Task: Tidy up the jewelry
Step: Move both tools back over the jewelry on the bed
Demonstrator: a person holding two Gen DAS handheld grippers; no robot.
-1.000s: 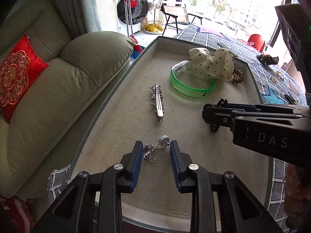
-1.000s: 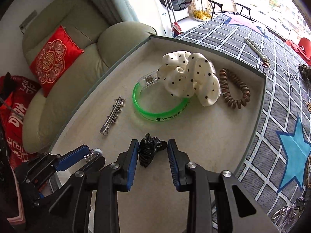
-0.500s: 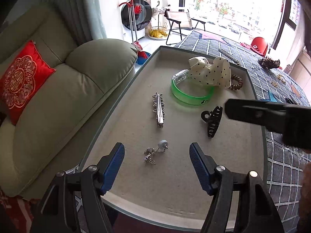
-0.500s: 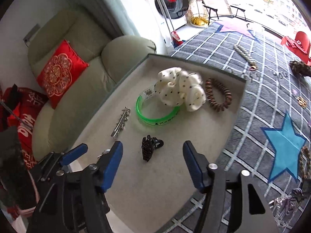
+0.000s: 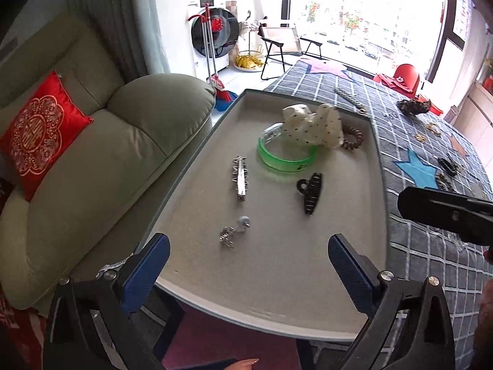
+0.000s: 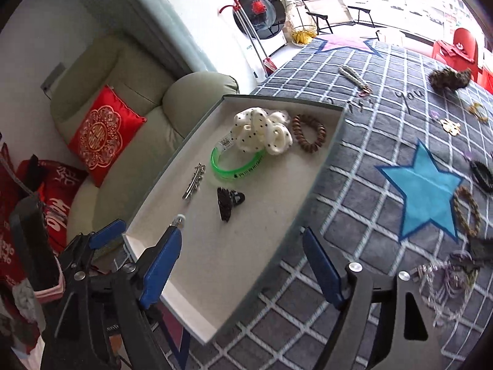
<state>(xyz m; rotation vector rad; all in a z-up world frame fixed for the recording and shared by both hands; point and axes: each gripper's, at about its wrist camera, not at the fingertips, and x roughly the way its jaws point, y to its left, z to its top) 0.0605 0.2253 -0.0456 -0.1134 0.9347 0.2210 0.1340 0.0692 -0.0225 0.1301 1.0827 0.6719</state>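
A shallow beige tray (image 5: 277, 265) (image 6: 234, 246) holds a silver earring with a pearl (image 5: 232, 231), a spiked silver hair clip (image 5: 239, 175) (image 6: 193, 182), a black claw clip (image 5: 311, 188) (image 6: 228, 202), a green bangle (image 5: 285, 158) (image 6: 234, 166), a polka-dot scrunchie (image 5: 312, 123) (image 6: 263, 131) and a brown bead bracelet (image 5: 352, 137) (image 6: 309, 133). My left gripper (image 5: 248, 273) is open and empty, above the tray's near edge. My right gripper (image 6: 240, 268) is open and empty, over the tray's near right corner.
The tray sits on a grey checked cloth with a blue star (image 6: 423, 188). More jewelry lies loose on the cloth: a braided bracelet (image 6: 466, 211), silver chains (image 6: 443, 280), a pearl strand (image 6: 354, 78), a dark scrunchie (image 6: 450, 78). A green sofa with a red cushion (image 5: 40, 132) stands left.
Both grippers opened, leaving the earring and the black claw clip on the tray, then pulled back and up away from it. The right gripper swung toward the right.
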